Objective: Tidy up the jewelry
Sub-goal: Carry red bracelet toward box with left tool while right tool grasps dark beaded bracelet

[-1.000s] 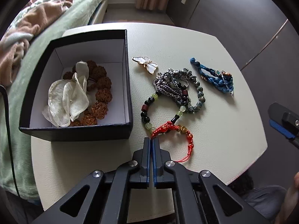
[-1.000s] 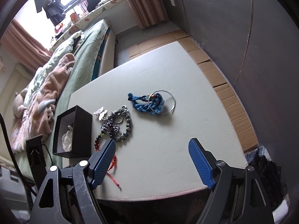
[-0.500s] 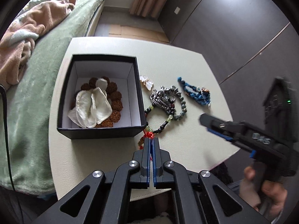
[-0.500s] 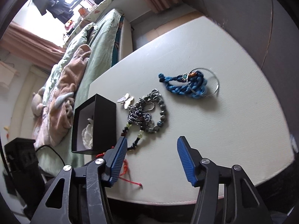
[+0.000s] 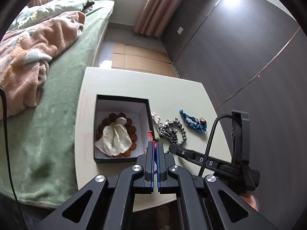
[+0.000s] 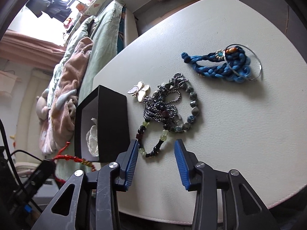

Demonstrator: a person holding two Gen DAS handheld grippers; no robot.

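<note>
Jewelry lies scattered on a pale table (image 6: 230,134), right of an open black box (image 5: 122,130) that holds brown beads and a white cloth pouch (image 5: 115,138). The left gripper (image 5: 155,147) has its fingers pressed together on a red cord bracelet (image 6: 67,157), held up off the table near the box's near right corner. The right gripper (image 6: 156,149) hovers with fingers apart over a green-and-black bead bracelet (image 6: 153,141). Just beyond it sit a tangle of silver chains (image 6: 163,103) and grey stone beads, a butterfly brooch (image 6: 139,91) beside the box, and farther right a blue braided bracelet (image 6: 220,65) with a thin wire hoop.
</note>
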